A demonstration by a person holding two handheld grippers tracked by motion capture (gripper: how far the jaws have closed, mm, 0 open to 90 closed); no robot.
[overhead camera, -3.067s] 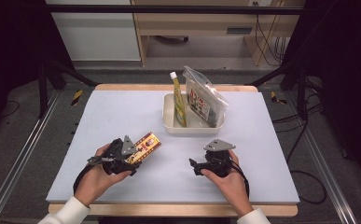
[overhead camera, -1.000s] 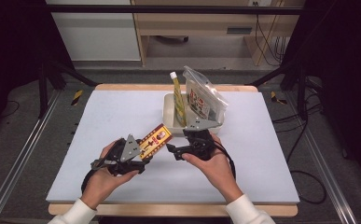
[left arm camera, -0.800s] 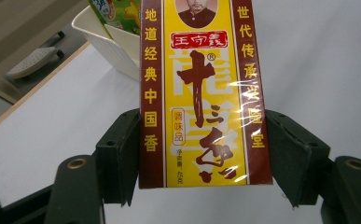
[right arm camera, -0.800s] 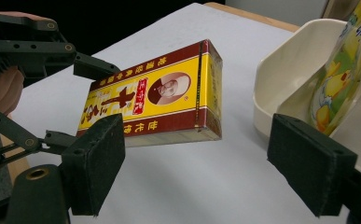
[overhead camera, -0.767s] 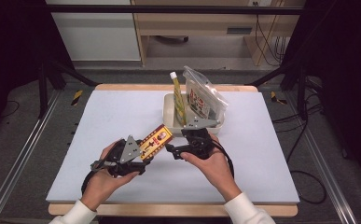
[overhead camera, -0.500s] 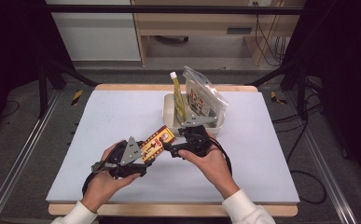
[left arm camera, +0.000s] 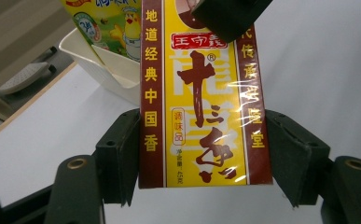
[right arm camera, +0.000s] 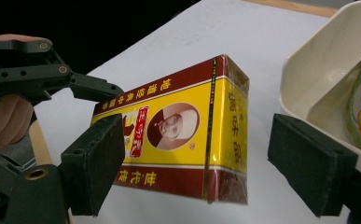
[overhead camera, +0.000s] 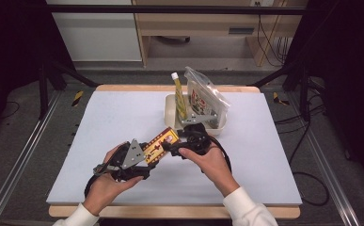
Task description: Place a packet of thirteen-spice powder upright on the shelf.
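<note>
A yellow and maroon box [overhead camera: 162,142] with Chinese print hangs tilted just above the white table, and my left gripper [overhead camera: 147,156] is shut on its near end. In the left gripper view both pads press the long sides of the box [left arm camera: 199,102]. My right gripper [overhead camera: 170,145] stands open around the box's far end. In the right gripper view the box [right arm camera: 178,140] lies between the jaws, the left pad [right arm camera: 96,158] close against its face and the right pad [right arm camera: 308,163] well clear of it.
A cream tray [overhead camera: 221,128] sits just behind the grippers, holding an upright yellow tube [overhead camera: 178,96] and a clear printed bag [overhead camera: 207,96]. The tray's wall [right arm camera: 318,70] is close on my right gripper's right. White table [overhead camera: 99,122] spreads to the left.
The right hand has come from the table's front right up to the box. Over the last second both grippers and the box have shifted only slightly.
</note>
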